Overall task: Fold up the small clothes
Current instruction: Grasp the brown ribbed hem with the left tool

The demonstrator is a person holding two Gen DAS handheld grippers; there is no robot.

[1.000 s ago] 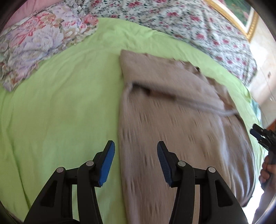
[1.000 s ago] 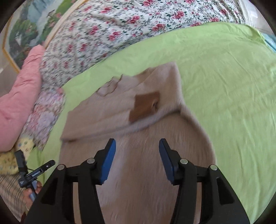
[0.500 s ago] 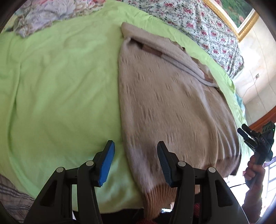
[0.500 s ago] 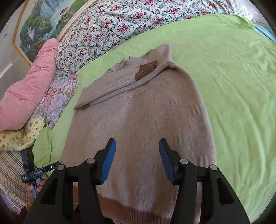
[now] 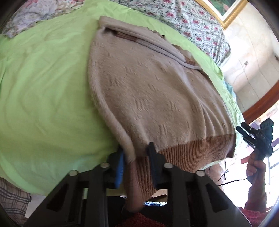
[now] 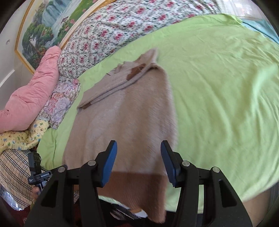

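Observation:
A beige knit sweater lies flat on the green bedsheet, sleeves folded across its top, its brown ribbed hem hanging over the bed's near edge. My left gripper is shut on the sweater's lower left corner at the hem. In the right wrist view the sweater lies ahead, and my right gripper is open just above its lower right part near the hem. The right gripper also shows at the right edge of the left wrist view.
A floral quilt and a pink pillow lie at the head of the bed. A floral pillow sits at the far left. Yellow and plaid bedding lies at the left. A framed picture hangs on the wall.
Both grippers have drawn back from mid-sweater to the hem at the bed's near edge. My left gripper has closed on the sweater's lower left corner. The right stays open.

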